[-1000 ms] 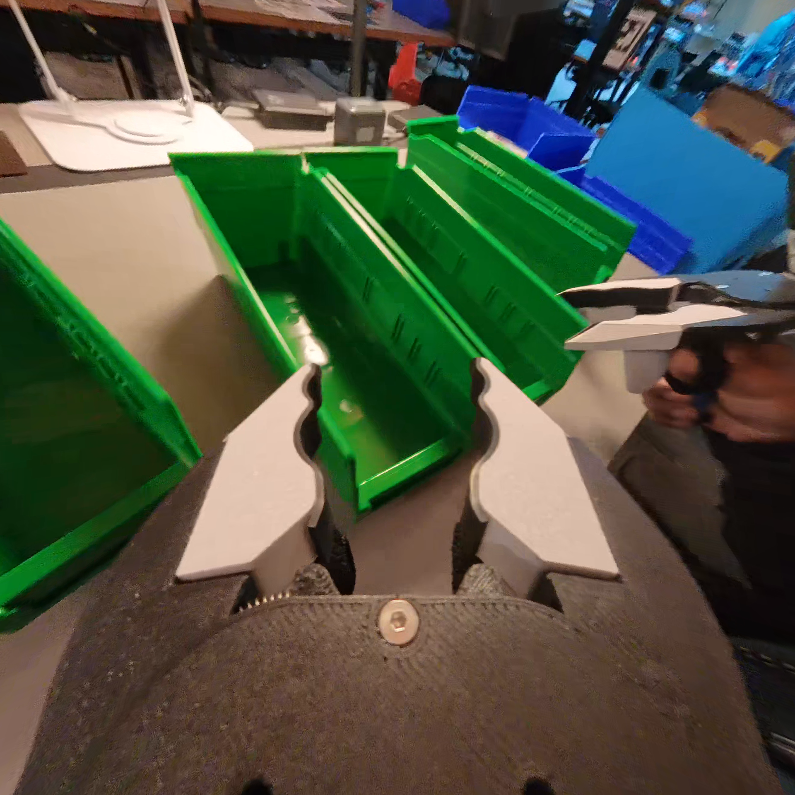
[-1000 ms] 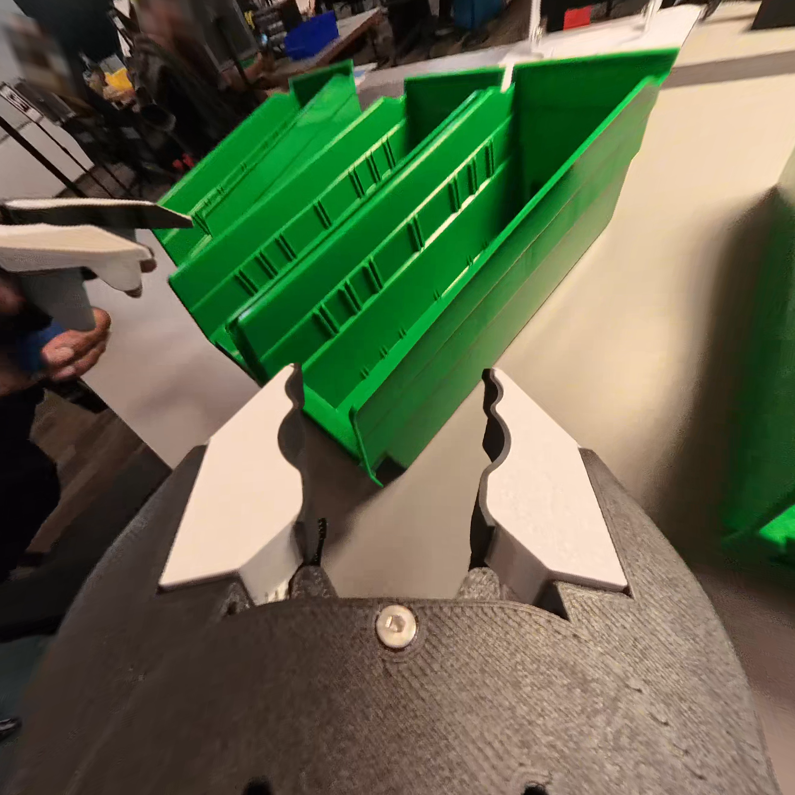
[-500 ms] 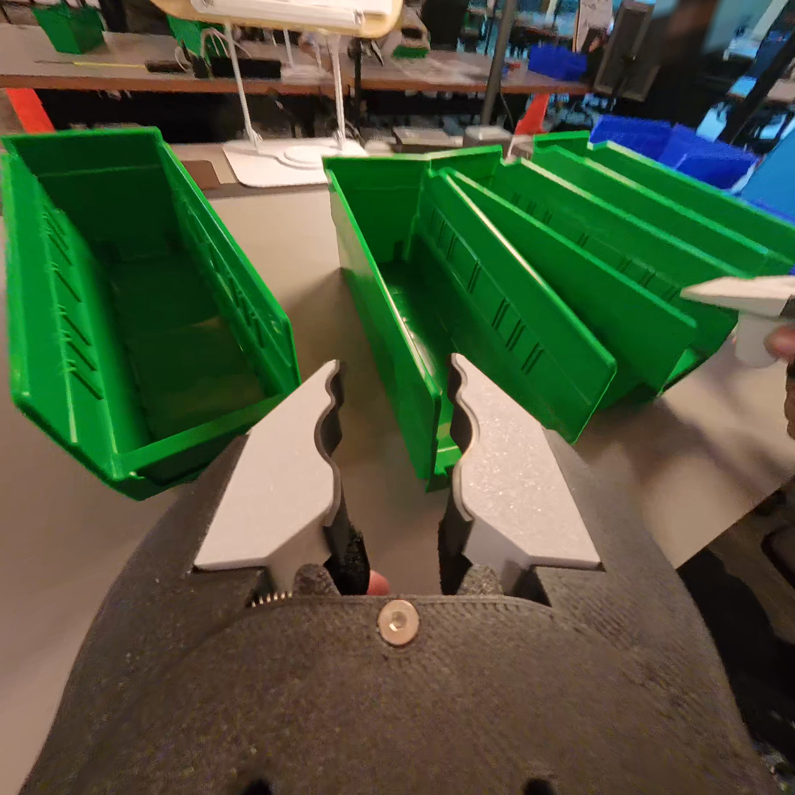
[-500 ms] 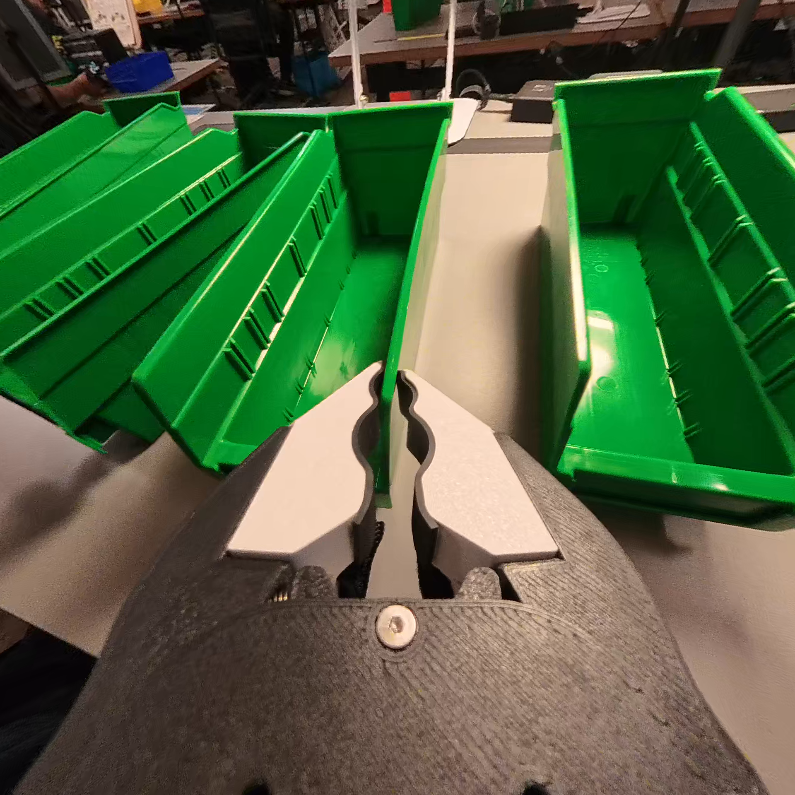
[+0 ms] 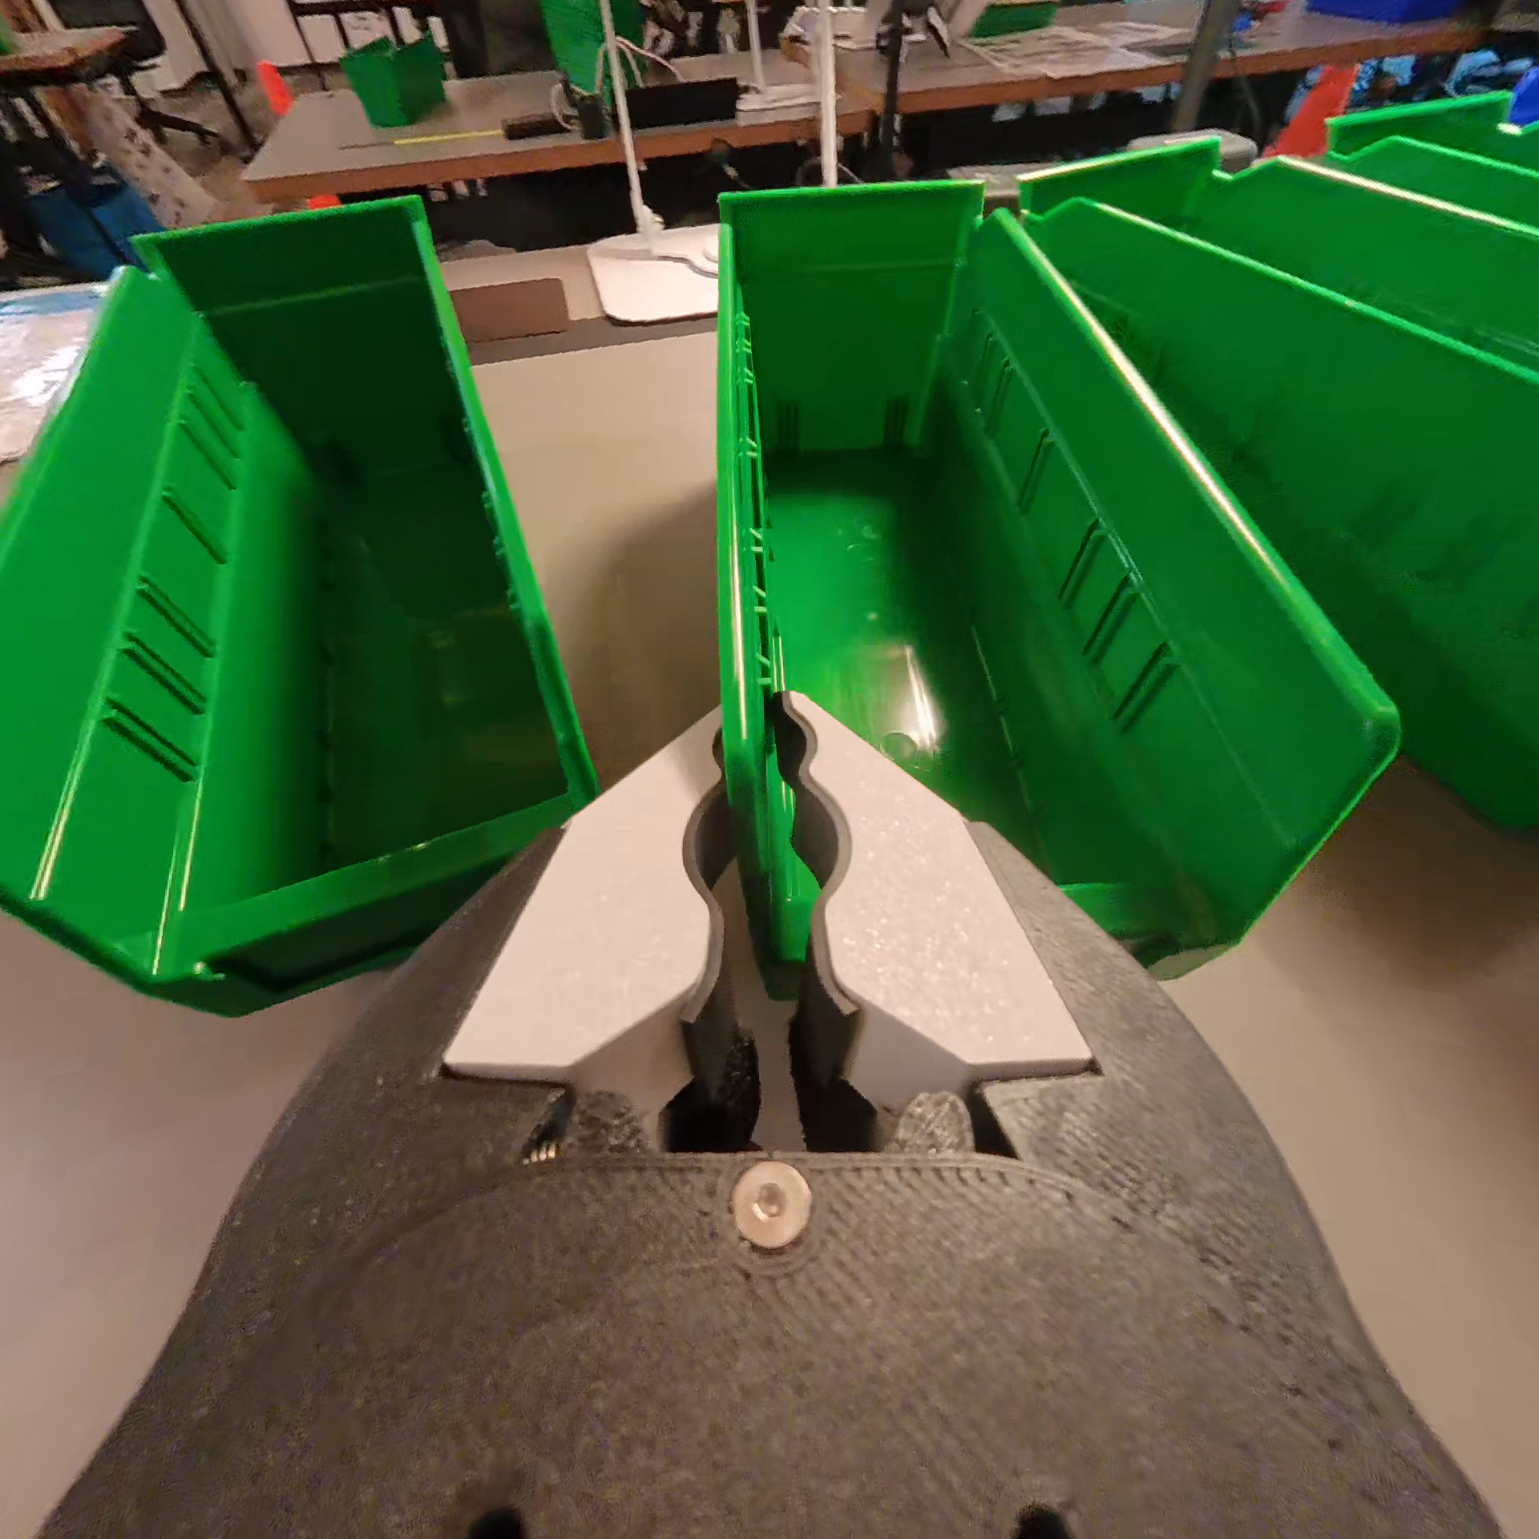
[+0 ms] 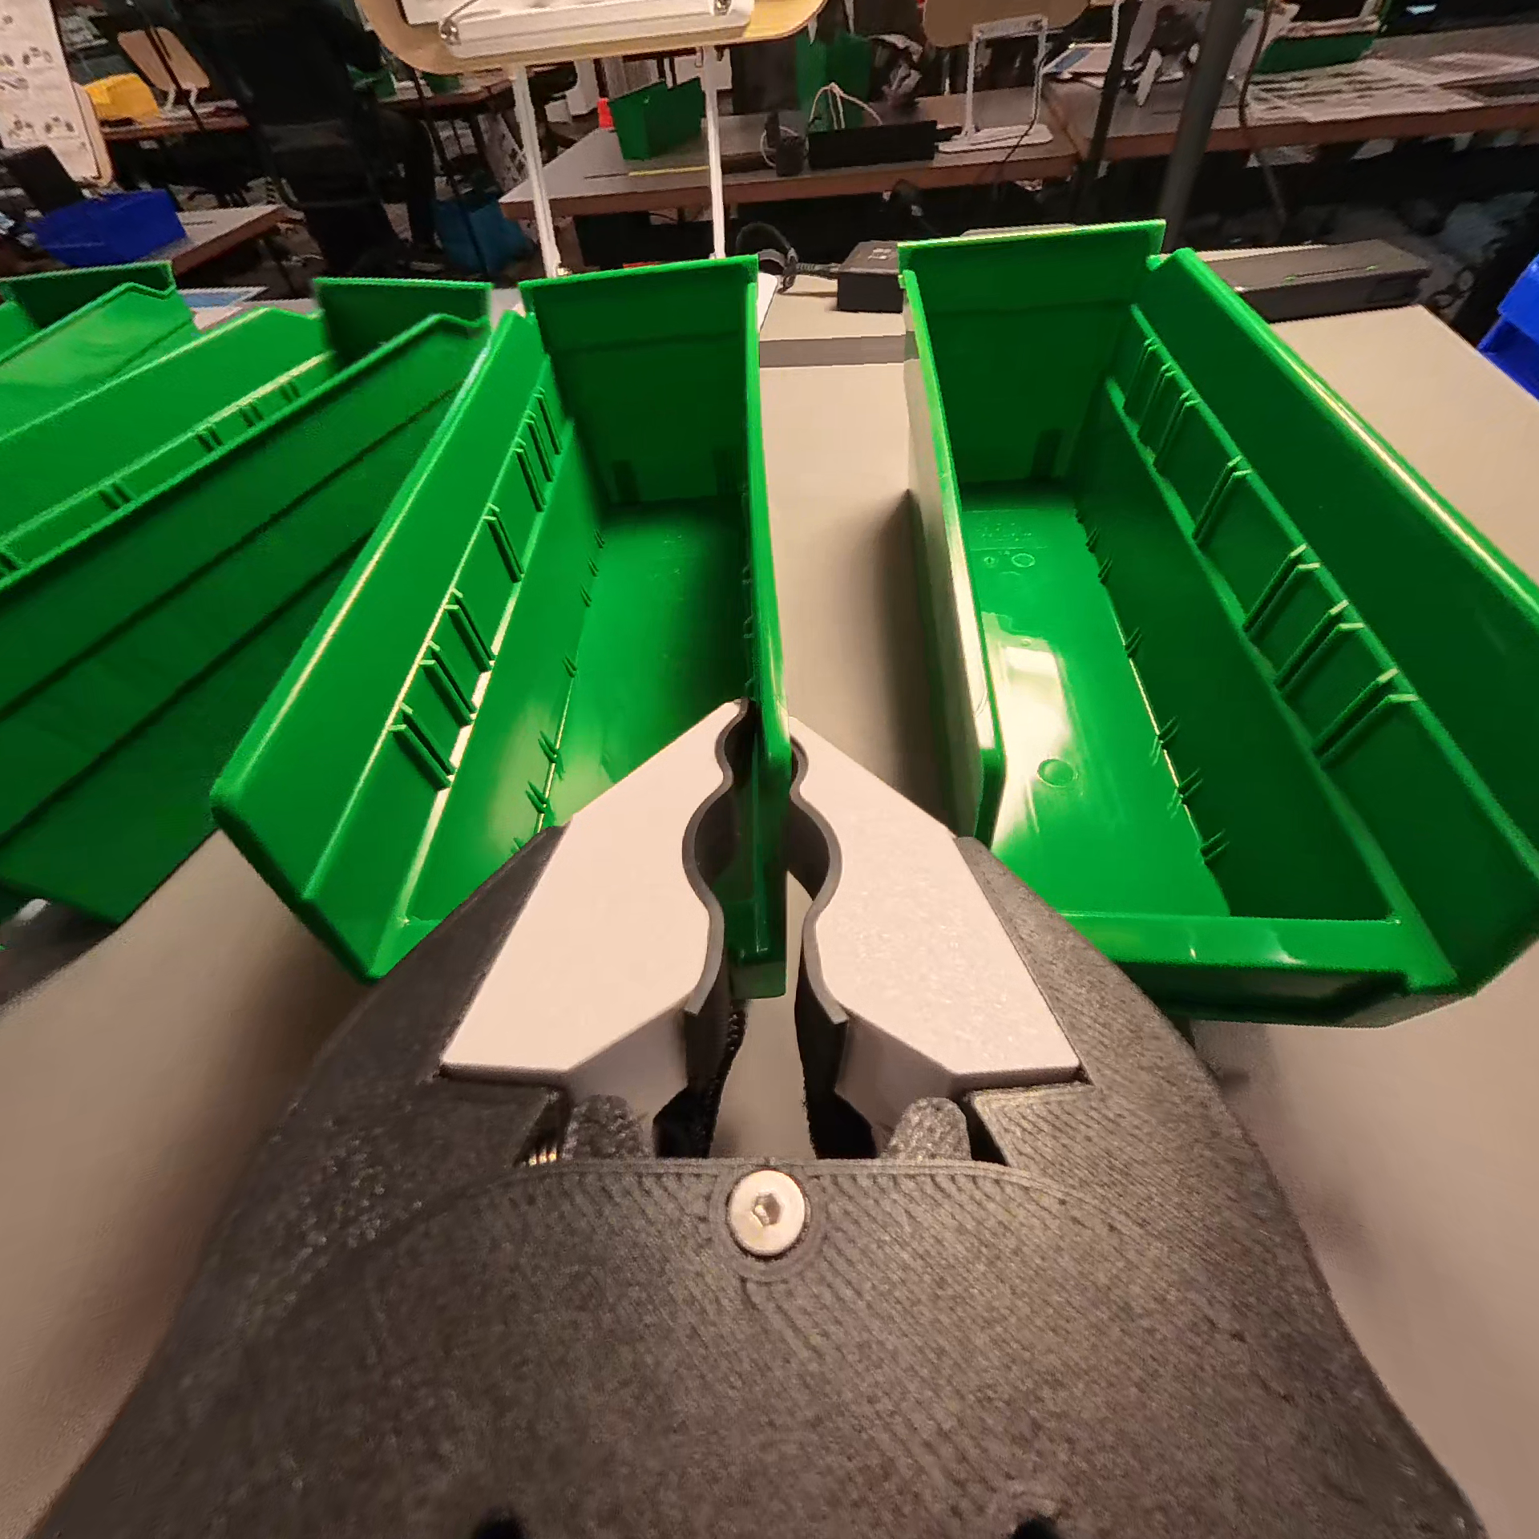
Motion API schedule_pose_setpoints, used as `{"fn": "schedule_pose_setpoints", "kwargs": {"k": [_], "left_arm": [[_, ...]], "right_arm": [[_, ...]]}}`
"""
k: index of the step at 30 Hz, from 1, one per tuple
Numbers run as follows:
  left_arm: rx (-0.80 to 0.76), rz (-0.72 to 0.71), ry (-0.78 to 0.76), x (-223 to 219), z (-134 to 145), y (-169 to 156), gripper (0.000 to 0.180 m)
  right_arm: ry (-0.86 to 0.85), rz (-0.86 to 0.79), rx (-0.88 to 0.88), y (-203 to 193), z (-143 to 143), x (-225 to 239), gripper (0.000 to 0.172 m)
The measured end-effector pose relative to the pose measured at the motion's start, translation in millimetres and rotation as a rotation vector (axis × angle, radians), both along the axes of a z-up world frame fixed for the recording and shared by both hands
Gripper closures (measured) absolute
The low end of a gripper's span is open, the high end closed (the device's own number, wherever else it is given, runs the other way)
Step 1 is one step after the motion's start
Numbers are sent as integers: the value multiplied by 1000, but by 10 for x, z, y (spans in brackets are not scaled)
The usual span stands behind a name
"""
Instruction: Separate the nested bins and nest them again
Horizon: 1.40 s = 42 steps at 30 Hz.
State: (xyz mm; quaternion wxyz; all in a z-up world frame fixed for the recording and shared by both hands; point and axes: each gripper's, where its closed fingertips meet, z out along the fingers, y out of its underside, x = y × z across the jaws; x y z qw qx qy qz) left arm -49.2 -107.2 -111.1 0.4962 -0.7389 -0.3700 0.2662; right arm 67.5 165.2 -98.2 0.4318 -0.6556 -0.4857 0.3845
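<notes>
On the grey bench (image 6: 841, 533) sat several glossy green plastic bins: long, narrow, open-topped, with a tall back wall, a low front lip and vertical divider ribs moulded along the inner side walls. All ran lengthwise away from the cameras, low lip nearest, tall wall far.

Left claw (image 5: 754, 733) was pinching the left side wall of the middle bin (image 5: 874, 583) near its front corner, one grey finger outside the wall, one inside, both pressed against it. Right claw (image 6: 766, 733) was pinching the right side wall of a green bin (image 6: 649, 600) the same way, pads tight on the wall near the front corner. Can't tell whether those were one bin or two.

Separate bin (image 5: 275, 583) lay just left of the middle one in the left wrist view, apart from it and splayed slightly outward. Right wrist view showed another bin (image 6: 1166, 666) to the right, apart, parallel-ish. More green bins (image 6: 125, 516) lay fanned out on the far side, angled diagonally, overlapping each other.
</notes>
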Motion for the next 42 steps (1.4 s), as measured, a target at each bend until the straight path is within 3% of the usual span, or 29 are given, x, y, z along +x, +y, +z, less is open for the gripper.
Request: {"fn": "schedule_pose_setpoints", "kwargs": {"k": [16,20,24,28,31,34,36,37,39,42], "left_arm": [[148,123,-38,-123,5,107,177],[189,84,-25,-27,73,177,173],[244,10,44,187,399,24,152],[171,79,161,78,619,-382,138],[42,75,94,-135,351,-473,132],[-30,5,5,-200,61,-375,132],[-63,-1,14,-244,-32,-353,139],[-79,9,28,-268,-65,-364,153],[-88,27,47,-281,-93,-397,168],[-96,38,52,-240,-91,-485,171]], "right_arm": [[31,-31,20,-35,2,-174,170],[51,-19,19,-77,20,-175,168],[143,26,10,-150,287,15,140],[198,-13,66,4,563,308,130],[172,-64,102,226,554,399,123],[39,-7,57,255,245,319,93],[13,5,71,271,132,274,89],[23,-5,80,295,116,258,94],[19,-29,101,350,78,245,121],[41,-40,105,371,95,245,158]]}}
